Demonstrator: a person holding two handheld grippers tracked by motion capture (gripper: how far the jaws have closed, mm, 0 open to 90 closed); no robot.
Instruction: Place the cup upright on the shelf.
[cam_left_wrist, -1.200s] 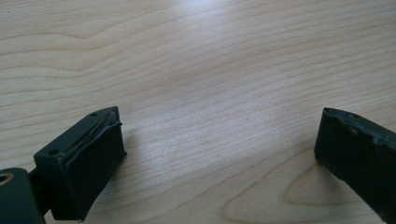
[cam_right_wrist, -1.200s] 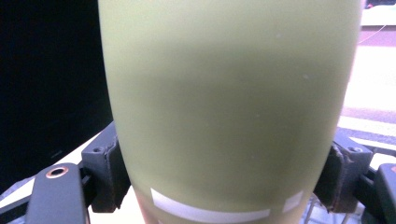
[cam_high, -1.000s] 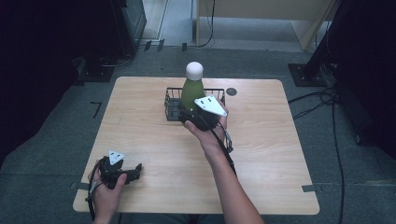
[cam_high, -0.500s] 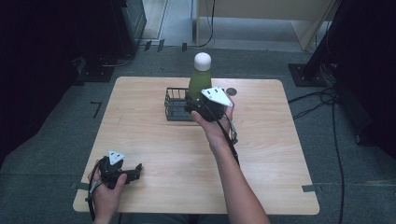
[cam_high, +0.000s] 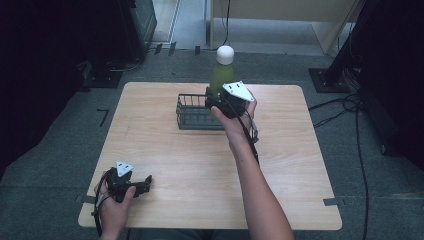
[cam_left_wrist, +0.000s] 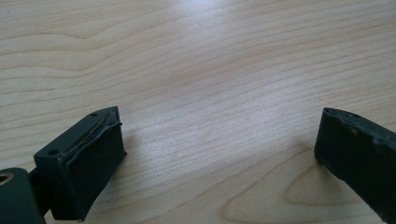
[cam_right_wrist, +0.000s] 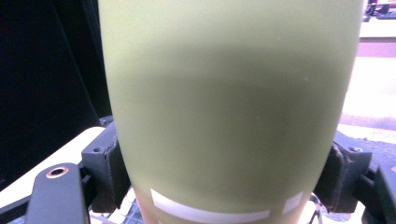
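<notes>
A green bottle (cam_high: 220, 76) with a white cap is held upright above the right end of a black wire basket (cam_high: 192, 113) at the table's far middle. My right gripper (cam_high: 218, 100) is shut on the bottle's lower body. In the right gripper view the green bottle (cam_right_wrist: 229, 107) stands close between the two black pads (cam_right_wrist: 105, 172). My left gripper (cam_high: 145, 181) rests low over the wooden table (cam_high: 280, 165) near its front left corner. In the left gripper view its pads (cam_left_wrist: 88, 163) stand wide apart over bare wood, nothing between them.
A dark cabinet (cam_high: 135, 20) stands beyond the table at the back left. Cables (cam_high: 345, 107) trail over the grey floor to the right, by a black stand base (cam_high: 327, 80). A pale wooden furniture piece (cam_high: 280, 15) is behind the table.
My right gripper has lifted the green bottle higher and slightly to the right, so it now stands clear above the basket. The left gripper has stayed where it was.
</notes>
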